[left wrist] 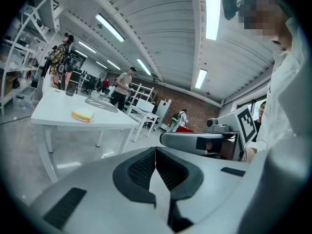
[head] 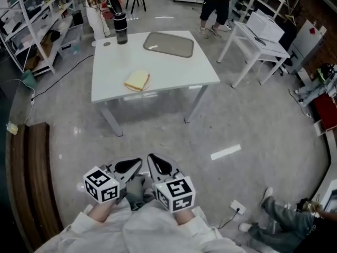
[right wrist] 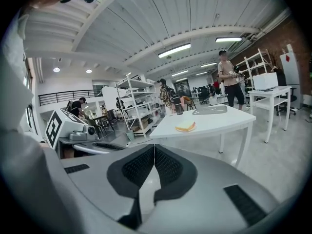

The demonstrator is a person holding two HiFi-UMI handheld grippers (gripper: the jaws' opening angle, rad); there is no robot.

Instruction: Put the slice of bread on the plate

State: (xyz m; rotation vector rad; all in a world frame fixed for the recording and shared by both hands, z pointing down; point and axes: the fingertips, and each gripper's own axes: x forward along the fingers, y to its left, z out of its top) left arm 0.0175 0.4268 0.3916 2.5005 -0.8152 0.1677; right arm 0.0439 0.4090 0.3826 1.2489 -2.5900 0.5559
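- One white table point(head: 176, 70) is seen standing on the grey floor point(head: 247, 120), well ahead of the person; a smaller white table point(head: 262, 42) is set off to its right.
- A grey rectangular tray point(head: 169, 44) is laid flat at the far side of the table top, with nothing on it.
- Two grippers are held side by side low in the head view, close to the person's body and well apart from the table.
- The left gripper point(left wrist: 155, 150) is seen in its own view with both dark pads pressed together and nothing between them.
- The right gripper point(right wrist: 154, 147) is likewise closed in its own view, pad against pad, with nothing gripped.
- A dark bottle point(head: 121, 28) is stood upright at the far left part of the table, to the left of the tray and apart from it.
- The slice of bread point(head: 137, 80) is laid flat on the near half of the table, nearer the person than the tray and apart from it; whether a small plate lies under the slice cannot be told.
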